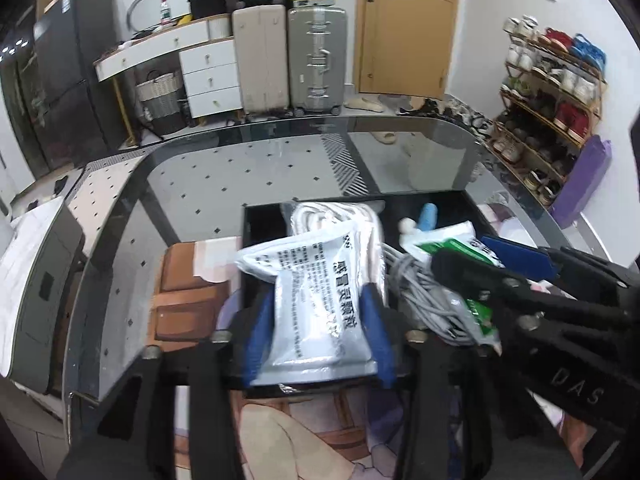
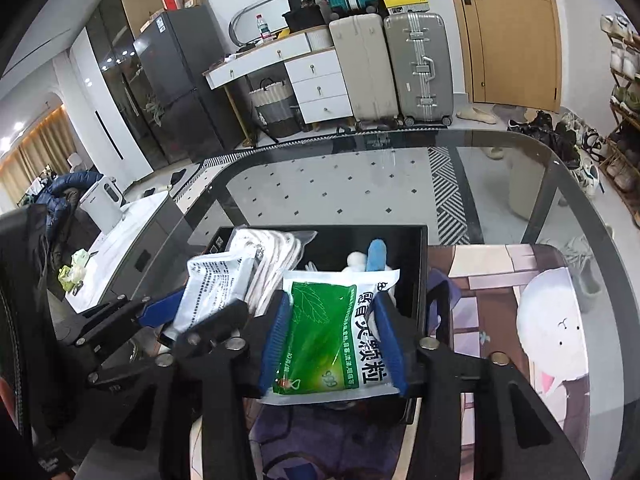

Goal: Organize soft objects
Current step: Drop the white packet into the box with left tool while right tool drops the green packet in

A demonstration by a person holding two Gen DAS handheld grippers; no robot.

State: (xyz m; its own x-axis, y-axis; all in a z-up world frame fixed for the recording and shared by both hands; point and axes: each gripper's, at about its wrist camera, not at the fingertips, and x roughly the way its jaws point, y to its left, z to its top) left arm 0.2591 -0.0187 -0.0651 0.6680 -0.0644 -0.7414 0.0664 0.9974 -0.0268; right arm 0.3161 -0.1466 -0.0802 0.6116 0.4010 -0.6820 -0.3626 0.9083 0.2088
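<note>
Blue pads of the left gripper (image 1: 318, 334) stand on either side of a white packet (image 1: 310, 300) with black print, and from the left wrist view its near end hides the front of the black tray (image 1: 256, 224) beneath. Whether the pads press the packet or only flank it I cannot tell; the jaws are partly open. Behind it in the tray lies a bagged coil of white rope (image 1: 334, 216), half covered. A grey cable (image 1: 420, 296) is bundled alongside, and the right gripper's black fingers cross over the green packet (image 1: 452, 248), hiding most of it.

From the right wrist view, the right gripper (image 2: 334, 344) has the green packet (image 2: 332, 332) between its blue pads, jaws partly open; contact is again hard to judge. The packet lies over the tray's near right part, covering what is under it. A blue and white soft thing (image 2: 368, 258) peeks out behind, probably socks. The tray sits on a glass table (image 2: 400, 168), partly over a cartoon-printed mat (image 2: 520, 300). Suitcases (image 2: 392, 64), a white desk (image 2: 280, 60) and a wooden door (image 2: 508, 28) line the far wall.
</note>
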